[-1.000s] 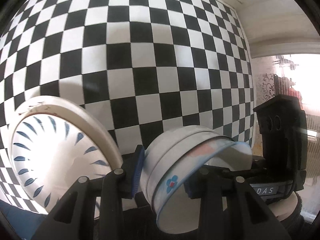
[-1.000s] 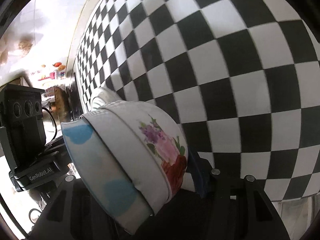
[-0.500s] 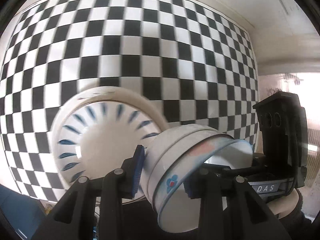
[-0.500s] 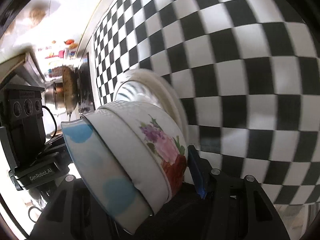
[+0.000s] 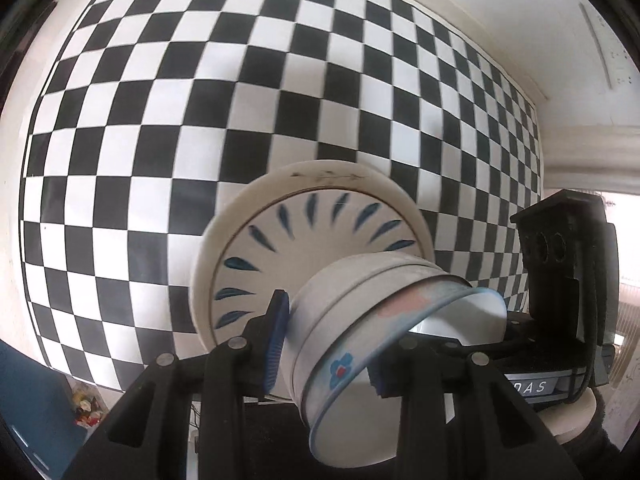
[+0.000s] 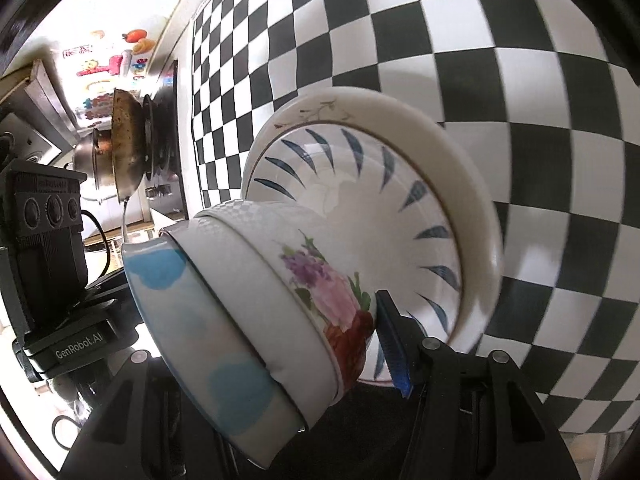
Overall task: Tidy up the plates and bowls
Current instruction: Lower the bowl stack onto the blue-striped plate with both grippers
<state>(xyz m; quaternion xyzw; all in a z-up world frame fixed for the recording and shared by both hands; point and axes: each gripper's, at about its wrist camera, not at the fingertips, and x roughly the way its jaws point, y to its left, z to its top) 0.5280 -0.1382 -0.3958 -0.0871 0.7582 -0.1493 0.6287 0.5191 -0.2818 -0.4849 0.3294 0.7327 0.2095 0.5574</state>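
Left wrist view: left gripper (image 5: 326,340) pinches the wall of a stack of nested bowls (image 5: 360,320); blue pad pressed on the outside, the other finger inside the rim. The stack is tipped, mouth toward the lower right. The outermost rim bowl carries a small blue flower motif.

Behind the stack: stacked plates with blue leaf strokes (image 5: 304,248), lying on the checkered counter (image 5: 160,120). The plates sit just beyond the bowls; whether they touch cannot be told.

Right wrist view: right gripper (image 6: 256,332) clamps the same stack from the opposite side. Its blue pad presses the floral bowl (image 6: 320,288); the other finger is hidden behind the blue-spotted bowl (image 6: 208,344). The left gripper's body (image 6: 44,240) is visible at far left, so both hold one load.

Step judged: carrying the bowls toward the plates (image 6: 400,208) to set them on top.

To do it well: level the stack first, base down, and centre it over the plate well. Lower both grippers together; uneven release could slide the nested bowls apart.

Room: open checkered surface around the plates on all visible sides. A stack of pots (image 6: 128,148) stands well apart at far left. The plate rim nearest the right gripper is the edge to avoid.
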